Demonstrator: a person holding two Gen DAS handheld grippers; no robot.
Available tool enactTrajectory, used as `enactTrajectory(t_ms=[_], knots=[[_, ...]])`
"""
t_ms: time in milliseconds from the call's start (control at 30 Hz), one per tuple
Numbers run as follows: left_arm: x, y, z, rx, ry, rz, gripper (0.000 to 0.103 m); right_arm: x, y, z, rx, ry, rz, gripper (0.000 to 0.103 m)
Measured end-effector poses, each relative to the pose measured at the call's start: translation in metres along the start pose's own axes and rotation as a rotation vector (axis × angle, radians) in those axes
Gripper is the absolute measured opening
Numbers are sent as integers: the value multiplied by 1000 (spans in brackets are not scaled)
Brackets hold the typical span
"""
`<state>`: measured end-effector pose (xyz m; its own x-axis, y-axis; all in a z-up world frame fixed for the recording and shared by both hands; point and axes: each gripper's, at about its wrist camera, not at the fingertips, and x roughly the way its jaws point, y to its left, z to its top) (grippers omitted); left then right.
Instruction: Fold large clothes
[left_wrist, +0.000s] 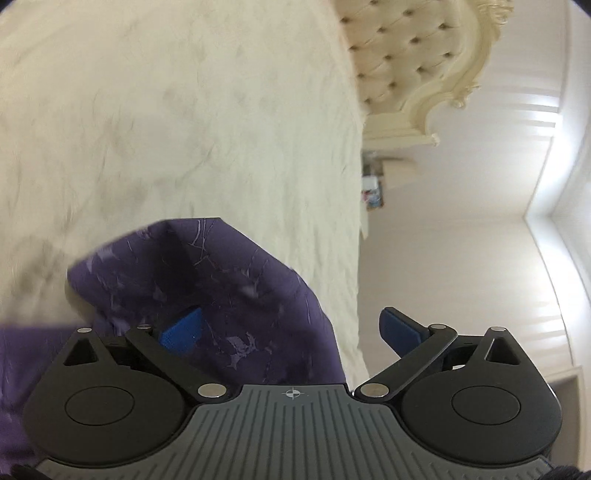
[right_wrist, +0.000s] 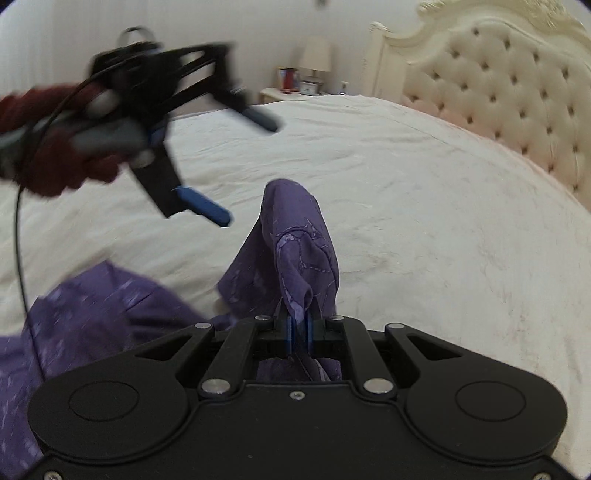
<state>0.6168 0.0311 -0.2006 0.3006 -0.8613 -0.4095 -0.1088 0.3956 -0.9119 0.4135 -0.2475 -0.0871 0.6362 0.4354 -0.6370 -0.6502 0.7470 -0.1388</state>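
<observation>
The supporting surface is a bed (right_wrist: 424, 206) covered with a cream, lightly wrinkled bedspread (left_wrist: 184, 129); a tufted cream headboard (right_wrist: 517, 92) stands at its far end. A purple patterned garment (right_wrist: 110, 306) lies directly on the bedspread near the front edge, with one portion raised off the surface.
</observation>
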Motion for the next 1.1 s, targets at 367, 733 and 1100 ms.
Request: enactTrajectory(t_ms=[367,733,1100], knots=[[-18,11,-52,-42,47,46,38,-39,80,-22,-287,59,0,14],[-64,53,-194,156,83,254,26,-69,155,-105,-416,208,49,30],[-51,99,-219,268,93,451,29,-74,98,-147,446,295,23,69]])
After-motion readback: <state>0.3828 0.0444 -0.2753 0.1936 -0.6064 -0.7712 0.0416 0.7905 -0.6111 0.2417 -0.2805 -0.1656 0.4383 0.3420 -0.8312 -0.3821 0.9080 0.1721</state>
